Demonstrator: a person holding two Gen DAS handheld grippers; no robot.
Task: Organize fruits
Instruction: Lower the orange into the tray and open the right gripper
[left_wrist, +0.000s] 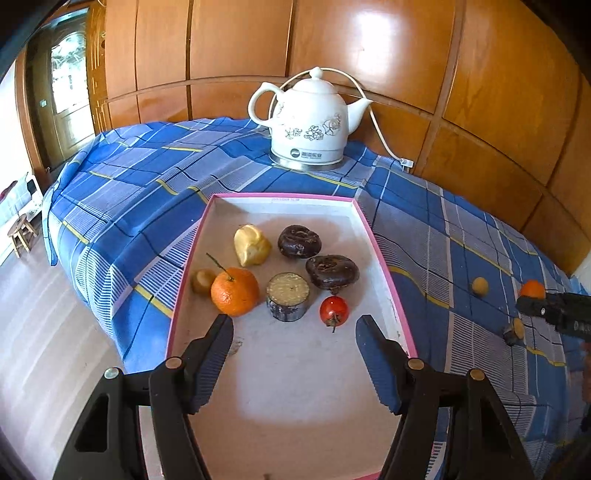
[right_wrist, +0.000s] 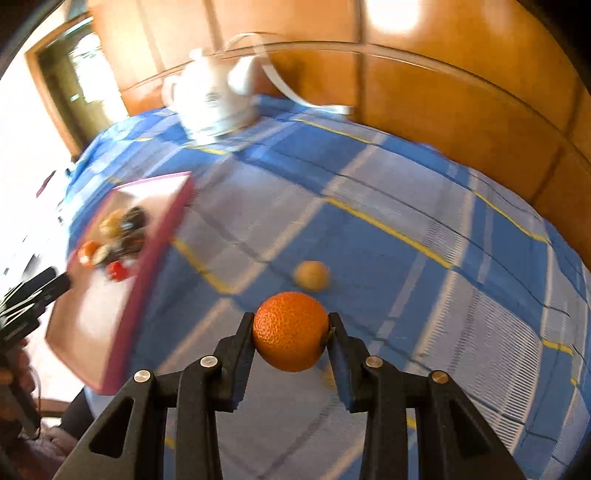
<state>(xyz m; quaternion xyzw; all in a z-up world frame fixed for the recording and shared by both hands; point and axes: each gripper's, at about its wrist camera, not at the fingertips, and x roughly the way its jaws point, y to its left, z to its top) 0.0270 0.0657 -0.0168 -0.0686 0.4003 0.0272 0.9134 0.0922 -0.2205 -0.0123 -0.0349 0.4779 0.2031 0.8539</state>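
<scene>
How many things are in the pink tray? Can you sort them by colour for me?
Orange fruit: 1
Red fruit: 1
Dark brown fruits: 2
Pale yellow chunk: 1
Small tan ball: 1
Dark-skinned slice with pale top: 1
Total in the pink tray: 7

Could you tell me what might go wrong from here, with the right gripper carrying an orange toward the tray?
1. The right gripper pinches the round orange only at its sides; it could slip out and roll across the cloth.
2. The tray already holds a tight cluster, including the stemmed orange and red fruit; a drop there could knock them.
3. The open left gripper hovers over the tray's near end, so the grippers might collide.
</scene>
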